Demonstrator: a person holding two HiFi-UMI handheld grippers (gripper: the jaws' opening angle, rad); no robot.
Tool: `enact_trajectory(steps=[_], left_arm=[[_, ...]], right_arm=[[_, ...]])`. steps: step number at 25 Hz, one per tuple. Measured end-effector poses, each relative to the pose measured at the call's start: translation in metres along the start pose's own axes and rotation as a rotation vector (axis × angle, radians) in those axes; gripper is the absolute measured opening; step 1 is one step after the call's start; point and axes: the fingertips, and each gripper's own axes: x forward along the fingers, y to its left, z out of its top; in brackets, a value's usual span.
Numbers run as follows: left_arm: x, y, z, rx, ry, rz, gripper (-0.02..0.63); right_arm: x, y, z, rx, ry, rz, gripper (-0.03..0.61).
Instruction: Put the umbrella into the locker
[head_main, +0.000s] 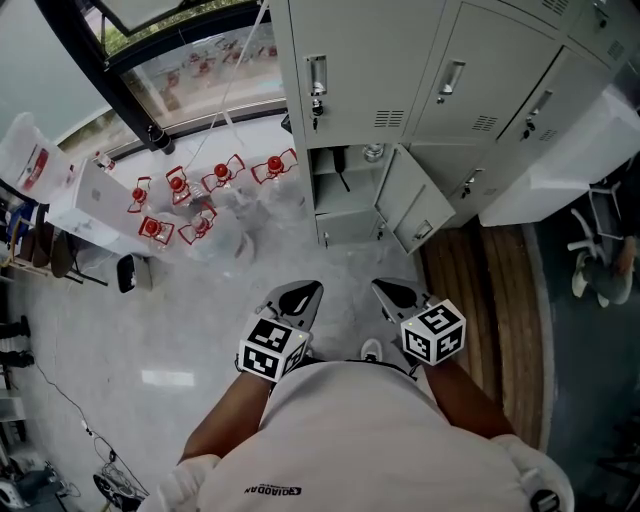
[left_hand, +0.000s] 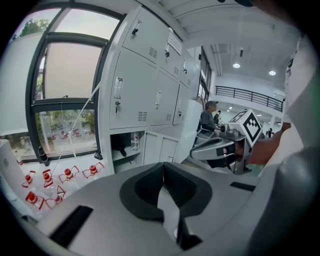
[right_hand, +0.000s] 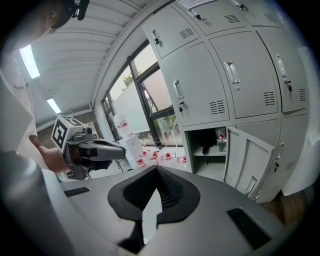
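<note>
Jaws of the left gripper (head_main: 300, 297) and the right gripper (head_main: 392, 292) are pressed together with nothing between them. Both are held close to the person's body above the pale floor (head_main: 200, 300). Farther off, the locker (head_main: 345, 195) stands with its door (head_main: 412, 205) swung open. A dark object on its shelf, probably the umbrella (right_hand: 205, 144), lies beside a clear bottle (right_hand: 221, 138). The stowing looks done. What seems left is closing the door, which calls for stepping closer and pushing its free edge.
</note>
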Motion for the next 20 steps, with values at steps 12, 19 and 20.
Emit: enact_trajectory(steps=[12,19,20], left_arm=[[-0.0036,-0.0057,-0.0007,-0.018,-0.025,-0.007,0.015],[-0.0044,-0.0051,0.0023,-0.031,-0.036,0.002,0.015],[-0.0044,-0.0054,0.0019,-0.031,-0.035,0.004,0.015]], right_arm=[[-0.0045,0.0047,-0.006,0.009,-0.01,-0.01,0.04],[-0.0053,0.0063,-0.0049,0.003,-0.012,-0.009,0.04],[-0.0059,0.0063,-0.0051,0.003,-0.012,-0.008,0.04]])
